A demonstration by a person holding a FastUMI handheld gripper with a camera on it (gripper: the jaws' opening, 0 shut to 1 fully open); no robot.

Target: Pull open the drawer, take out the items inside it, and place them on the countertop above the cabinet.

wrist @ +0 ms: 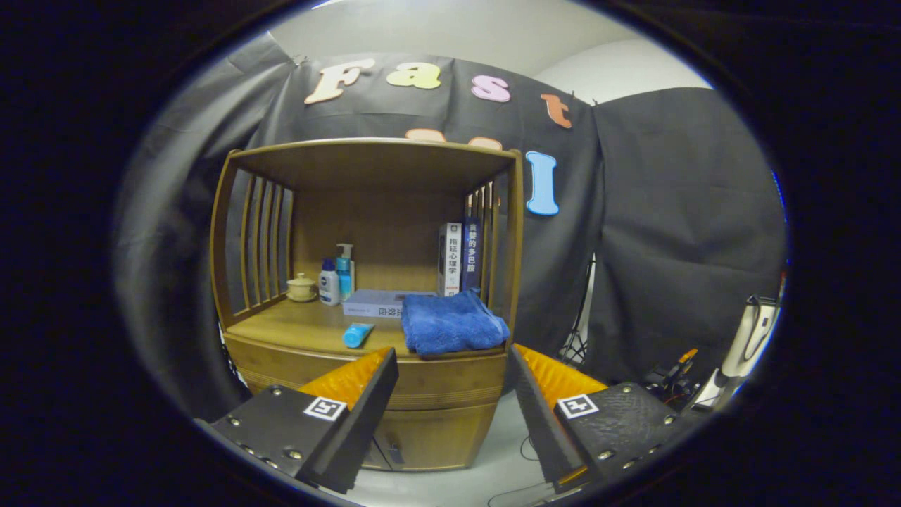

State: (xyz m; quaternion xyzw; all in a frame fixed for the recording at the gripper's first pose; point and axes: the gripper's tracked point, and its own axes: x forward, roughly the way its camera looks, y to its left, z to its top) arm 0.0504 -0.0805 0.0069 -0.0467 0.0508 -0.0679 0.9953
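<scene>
Drawer (436,394) front half-hidden — tongs (450,380) apart.

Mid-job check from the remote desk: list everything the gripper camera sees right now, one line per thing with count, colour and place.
cabinet: one, brown wood, ahead of the fingers, drawer front looks closed
countertop: one, brown wood, above the drawer, under a slatted shelf frame
towel: one, blue, folded, front right of the countertop
tube: one, light blue, lying left of the towel
flat book: one, pale grey, lying behind the tube
upright books: two, one white and one dark blue, behind the towel
bottles: two, one white with a blue cap, one teal pump, back left
lidded cup: one, cream, left of the bottles
gripper: one, fingers apart, holding nothing, short of the cabinet
</scene>
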